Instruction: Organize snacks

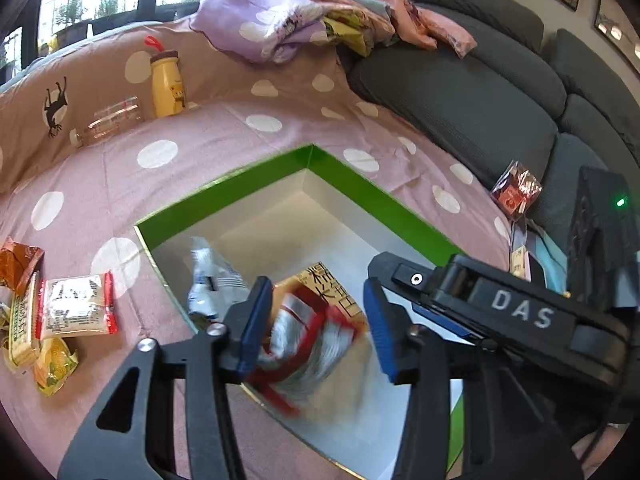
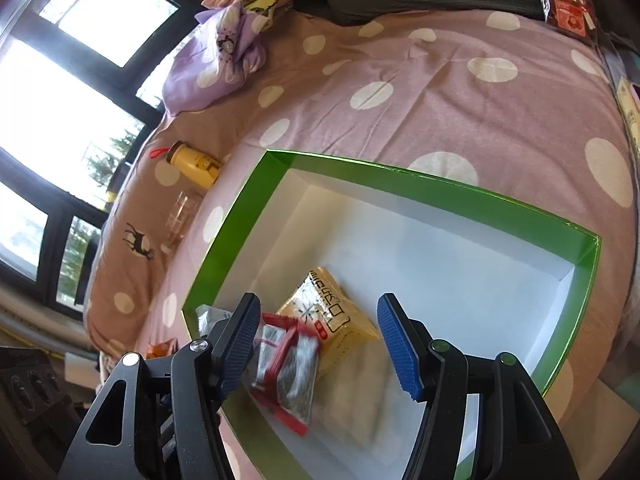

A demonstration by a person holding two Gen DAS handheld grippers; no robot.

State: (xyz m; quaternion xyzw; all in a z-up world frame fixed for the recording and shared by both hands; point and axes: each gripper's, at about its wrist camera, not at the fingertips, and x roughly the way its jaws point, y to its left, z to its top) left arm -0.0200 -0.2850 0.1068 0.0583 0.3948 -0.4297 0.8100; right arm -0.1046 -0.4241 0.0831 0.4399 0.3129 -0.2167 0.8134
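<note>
Both tools hang over an open green box (image 2: 440, 196) that rests on a polka-dot sheet (image 1: 224, 128) spread over a sofa. The left tool (image 1: 316, 324) has its blue ribbed pads parted, and a red-and-silver packet (image 1: 308, 344) shows blurred in the gap, apparently loose and dropping toward the box floor. The right tool (image 2: 320, 344) is likewise partly open and grips nothing.

Contents. In the box's 7 o'clock corner in the right wrist view lie a yellow packet (image 2: 340, 320) and a silver packet (image 1: 212, 280); more packets (image 1: 76, 308) wait on the sheet at 9 o'clock in the left wrist view, and a red one (image 1: 518, 192) at 3 o'clock.

Hazards. The two tools hang close together and could knock each other. A glossy film packet may slide off the ribbed pads or land on the wall edge and tip outside. Pressing on the thin card wall could dent it or shift the box on the soft, wrinkled fabric.

Materials. The box is rigid card with a white matte interior and sharp corners; the packets are crinkly, flat and pillow-shaped.
</note>
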